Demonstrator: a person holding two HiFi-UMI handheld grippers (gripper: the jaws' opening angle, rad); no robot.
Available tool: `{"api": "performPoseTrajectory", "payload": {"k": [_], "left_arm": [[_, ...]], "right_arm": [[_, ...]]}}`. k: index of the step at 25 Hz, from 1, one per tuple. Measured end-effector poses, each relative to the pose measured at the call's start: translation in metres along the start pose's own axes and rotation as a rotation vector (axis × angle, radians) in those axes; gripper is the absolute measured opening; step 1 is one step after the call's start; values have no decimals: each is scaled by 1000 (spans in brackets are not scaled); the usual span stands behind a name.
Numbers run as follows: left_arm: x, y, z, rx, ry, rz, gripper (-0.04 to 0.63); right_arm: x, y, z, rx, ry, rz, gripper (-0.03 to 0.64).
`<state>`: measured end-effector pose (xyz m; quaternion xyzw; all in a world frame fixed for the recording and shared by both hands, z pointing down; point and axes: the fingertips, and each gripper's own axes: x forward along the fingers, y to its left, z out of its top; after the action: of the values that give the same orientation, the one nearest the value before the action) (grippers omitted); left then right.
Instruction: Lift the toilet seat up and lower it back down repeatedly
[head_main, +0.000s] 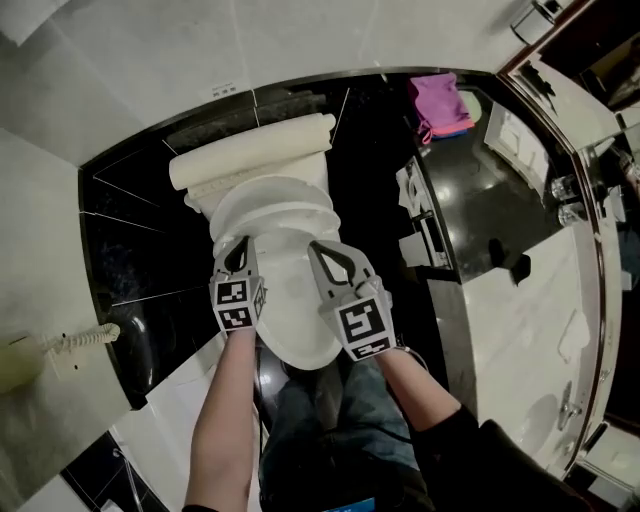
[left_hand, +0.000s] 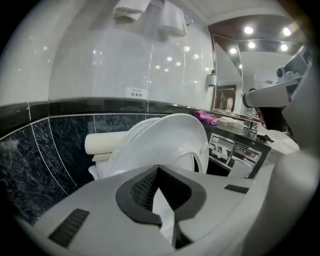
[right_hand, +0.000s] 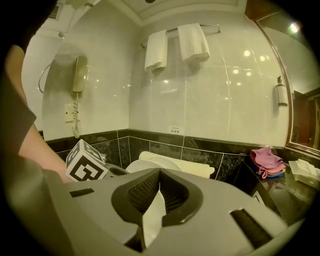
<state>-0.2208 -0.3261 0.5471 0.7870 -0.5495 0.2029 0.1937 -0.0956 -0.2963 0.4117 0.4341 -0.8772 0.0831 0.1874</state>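
The white toilet (head_main: 305, 335) stands below me against the black tiled wall, its cream tank (head_main: 250, 150) at the back. Its seat and lid (head_main: 275, 215) are raised and lean back toward the tank; in the left gripper view the seat (left_hand: 165, 140) stands tilted just ahead. My left gripper (head_main: 240, 248) hovers over the bowl's left side and my right gripper (head_main: 320, 250) over its right side. Both point at the raised seat. The left gripper (left_hand: 159, 170) and the right gripper (right_hand: 159, 172) are shut, with nothing held. The left gripper's marker cube (right_hand: 85, 167) shows in the right gripper view.
A black counter (head_main: 480, 190) with a pink cloth (head_main: 440, 105) runs along the right. A wall phone (head_main: 60, 345) hangs at the left. Two towels (right_hand: 177, 47) hang on a rail above the toilet. The person's legs are right in front of the bowl.
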Motion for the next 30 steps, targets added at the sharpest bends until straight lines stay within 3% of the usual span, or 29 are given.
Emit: {"api": "performPoseTrajectory", "payload": {"k": [12, 30], "left_arm": [[31, 16, 12, -60, 59, 116, -14], [14, 11, 41, -75, 22, 119, -14]], "right_arm": [[45, -51, 9, 9, 18, 125, 17], [36, -52, 21, -20, 39, 131, 17]]}}
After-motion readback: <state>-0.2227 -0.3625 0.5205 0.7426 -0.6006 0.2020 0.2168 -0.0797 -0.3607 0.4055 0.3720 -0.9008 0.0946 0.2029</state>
